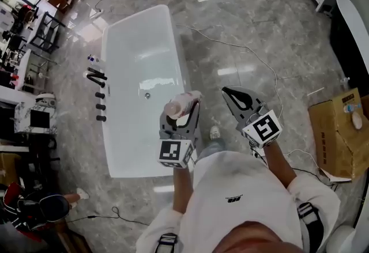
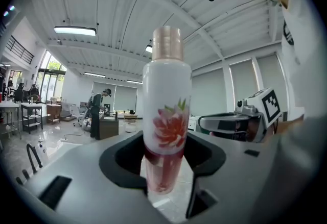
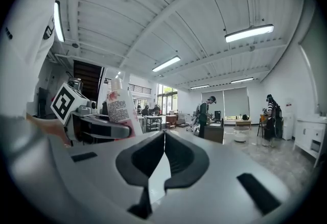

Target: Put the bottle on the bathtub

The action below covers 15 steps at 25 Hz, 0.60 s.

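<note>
Close in, left gripper (image 2: 164, 169): fingers (image 2: 118, 159) clamped on the lower body of the floral bottle (image 2: 166, 116), which is upright and held in the air by the bathtub (image 1: 176, 56) rim. Right gripper (image 3: 162, 164): fingers (image 3: 137, 159) together, empty. Risk: the rim looks narrow, so a tall bottle released off-centre likely topples into the tub.

No text can be read. The white bottle with a pink cap and a red flower print (image 2: 167, 116) carries a back label (image 3: 119, 110) whose print is too small to read. The white shirt (image 1: 230, 180) bears a tiny dark mark, also unreadable.
</note>
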### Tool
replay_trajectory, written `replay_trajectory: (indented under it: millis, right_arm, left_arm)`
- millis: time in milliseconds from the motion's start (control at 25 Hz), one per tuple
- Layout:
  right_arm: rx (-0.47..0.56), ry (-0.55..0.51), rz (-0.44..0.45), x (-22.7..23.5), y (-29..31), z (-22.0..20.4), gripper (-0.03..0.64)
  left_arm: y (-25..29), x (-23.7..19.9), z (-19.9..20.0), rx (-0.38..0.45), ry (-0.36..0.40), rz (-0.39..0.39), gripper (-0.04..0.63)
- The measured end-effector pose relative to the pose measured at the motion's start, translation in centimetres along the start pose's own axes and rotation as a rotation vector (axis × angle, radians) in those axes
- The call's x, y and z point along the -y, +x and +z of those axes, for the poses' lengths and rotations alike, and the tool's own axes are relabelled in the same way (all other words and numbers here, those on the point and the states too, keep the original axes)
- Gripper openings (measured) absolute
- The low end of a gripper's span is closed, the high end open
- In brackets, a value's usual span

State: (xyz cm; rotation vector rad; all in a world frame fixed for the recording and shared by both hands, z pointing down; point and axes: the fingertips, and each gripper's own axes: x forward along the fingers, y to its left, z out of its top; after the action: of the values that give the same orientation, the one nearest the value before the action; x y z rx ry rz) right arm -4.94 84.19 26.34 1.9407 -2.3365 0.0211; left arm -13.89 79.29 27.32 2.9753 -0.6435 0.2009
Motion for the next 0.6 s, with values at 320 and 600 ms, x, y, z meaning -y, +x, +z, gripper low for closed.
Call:
replay_trajectory:
  millis: [320,600]
  right_arm:
    - [-0.011,0.026,-0.019,6.6,8.8,-0.3,-0.005]
    - [-0.020,0.030,-0.027,10.3,14.6,-0.8,-0.005]
  left_arm:
    - [8.7,-7.0,0.7,-0.017,0.001,-0.006,0.222]
    - [13.9,-12.0,1.2,-0.021,0.006,-0.012,0.222]
